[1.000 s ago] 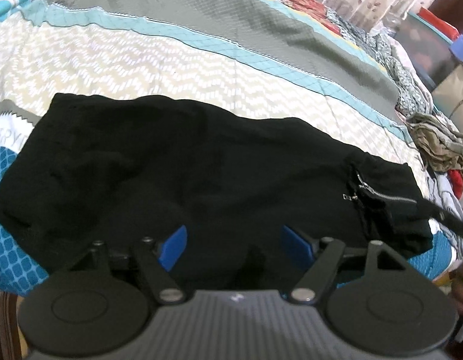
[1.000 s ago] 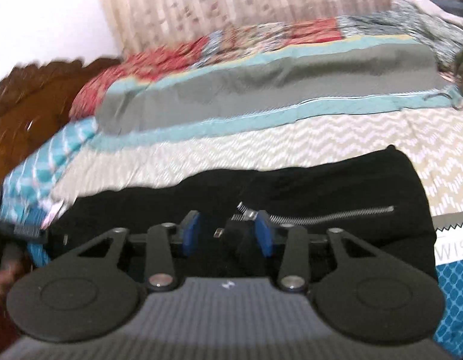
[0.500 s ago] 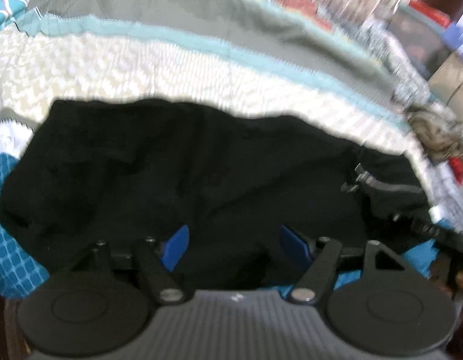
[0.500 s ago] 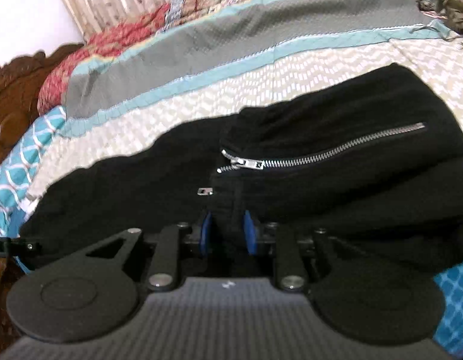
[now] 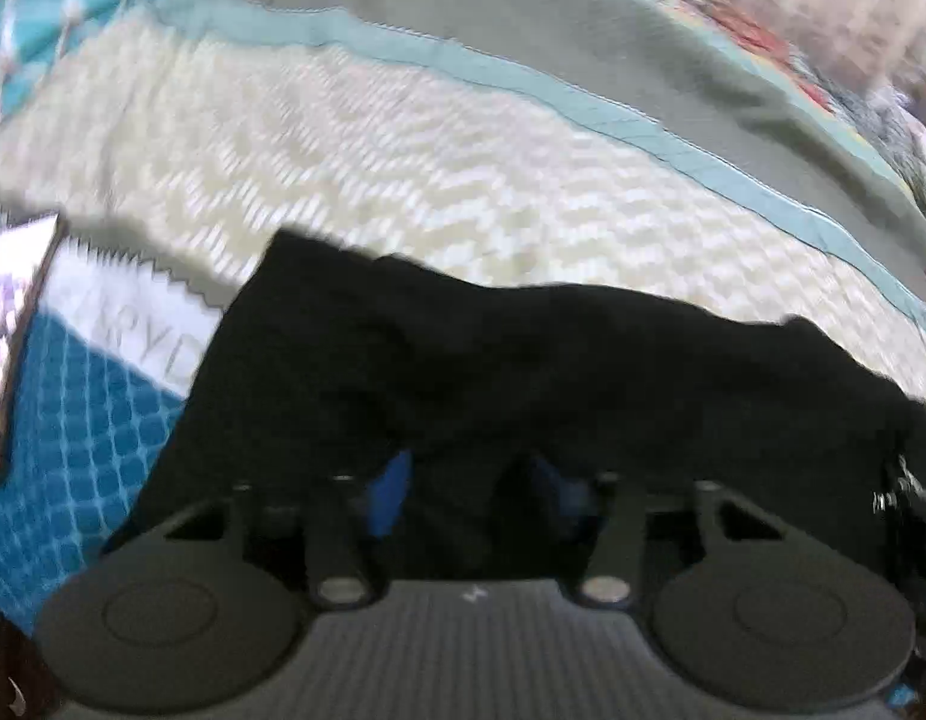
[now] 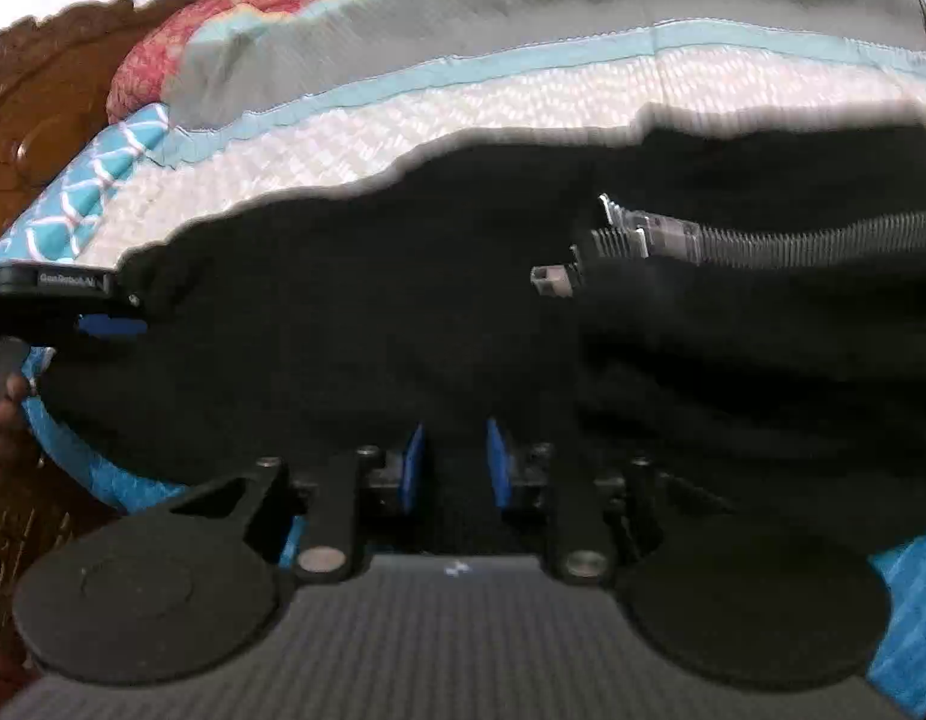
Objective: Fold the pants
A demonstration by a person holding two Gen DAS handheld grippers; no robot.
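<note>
Both grippers bear on the near edge of the black pants [image 6: 355,312], which lie spread across a striped bedspread [image 5: 439,138] with a metal zipper [image 6: 763,240] on one side. Dark, rumpled fabric is blurred in the left view. Partial letters "RYD" [image 5: 163,348] show on the bedspread; "GenRobot.AI" [image 6: 67,279] is printed on the left tool. On the left gripper [image 5: 472,495] the jaws are closing, fabric between them, contact unclear. On the right gripper [image 6: 454,462] they are narrowing around a fold of cloth; whether they pinch it I cannot tell.
</note>
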